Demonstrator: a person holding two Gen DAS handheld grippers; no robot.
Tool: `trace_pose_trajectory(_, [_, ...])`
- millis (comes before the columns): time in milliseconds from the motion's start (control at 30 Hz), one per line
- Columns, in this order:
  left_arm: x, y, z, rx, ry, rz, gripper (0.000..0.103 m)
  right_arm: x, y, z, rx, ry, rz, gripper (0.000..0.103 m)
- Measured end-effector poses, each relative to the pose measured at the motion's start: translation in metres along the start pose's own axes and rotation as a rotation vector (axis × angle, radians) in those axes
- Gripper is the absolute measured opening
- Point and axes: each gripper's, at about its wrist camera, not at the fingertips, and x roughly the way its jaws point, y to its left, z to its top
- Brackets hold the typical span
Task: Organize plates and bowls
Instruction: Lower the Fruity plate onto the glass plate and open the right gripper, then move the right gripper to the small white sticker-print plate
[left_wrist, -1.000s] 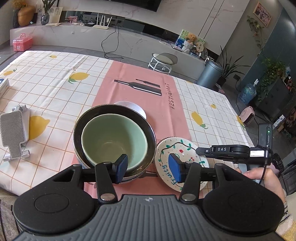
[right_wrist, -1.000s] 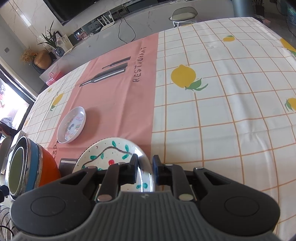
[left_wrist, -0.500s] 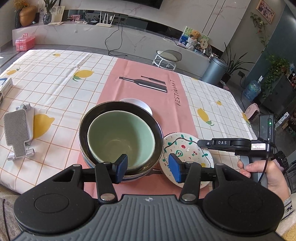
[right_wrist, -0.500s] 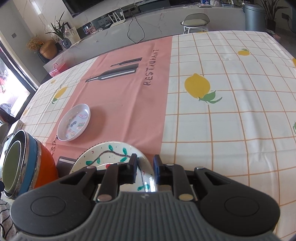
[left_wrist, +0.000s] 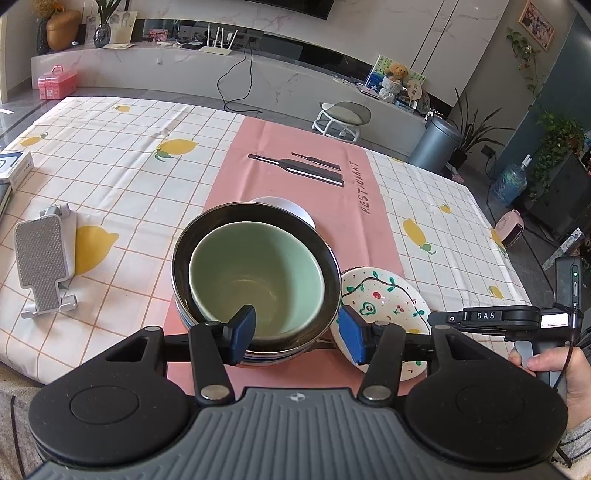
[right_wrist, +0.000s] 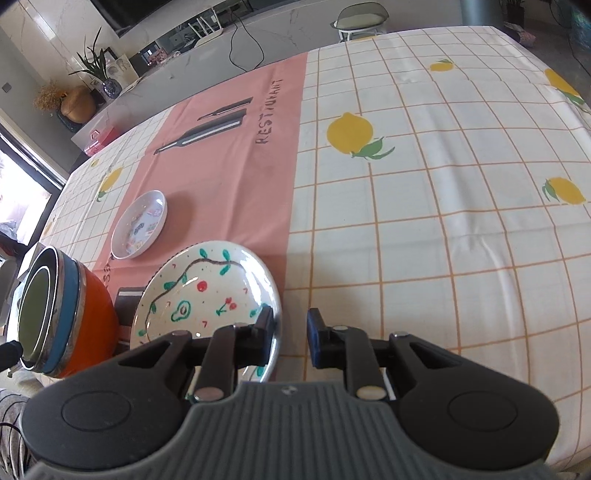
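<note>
1. The painted plate (right_wrist: 207, 291), white with green vines, red cherries and an avocado, is at the near edge of the tabletop (right_wrist: 443, 221). It sits tilted, just right of the bowl stack.
2. The right tongs (right_wrist: 290, 317) pinch the plate's near-right rim, one finger over the painted face and the other outside it. A right hand (left_wrist: 554, 373) grips their handle, whose body reads "DAS" (left_wrist: 485, 315).
3. The green bowl (left_wrist: 258, 277) nests in a dark-rimmed bowl (left_wrist: 184, 240). In the right view the stack shows a blue band and an orange bowl (right_wrist: 99, 314) outermost.
4. The left tongs (left_wrist: 297, 321) are spread and have just eased a little wider. One pad is inside the green bowl and the other outside the stack, and neither visibly presses.
5. A small white dish (right_wrist: 138, 225) lies just beyond the stack.
6. The pink runner (left_wrist: 288, 147) beneath is printed "RESTAURANT" (right_wrist: 269, 110) beside knife shapes, and lemon-checked cloth flanks it.
7. A grey phone stand (left_wrist: 42, 258) stands well to the left.
</note>
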Motion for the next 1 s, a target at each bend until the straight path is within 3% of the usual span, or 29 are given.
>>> trace_pose_trajectory(133, [0.001, 0.003, 0.001, 0.007, 0.0, -0.006, 0.061, -0.002, 0.007, -0.002, -0.038, -0.003, 0.011, 0.01])
trace_pose_trajectory(633, [0.002, 0.01, 0.004, -0.018, 0.004, -0.015, 0.061, 0.005, 0.029, -0.001, -0.128, -0.018, -0.06, 0.011])
trace_pose_trajectory(1000, [-0.021, -0.017, 0.038, 0.138, -0.056, 0.043, 0.062, -0.004, 0.02, 0.003, -0.043, -0.069, -0.04, 0.021])
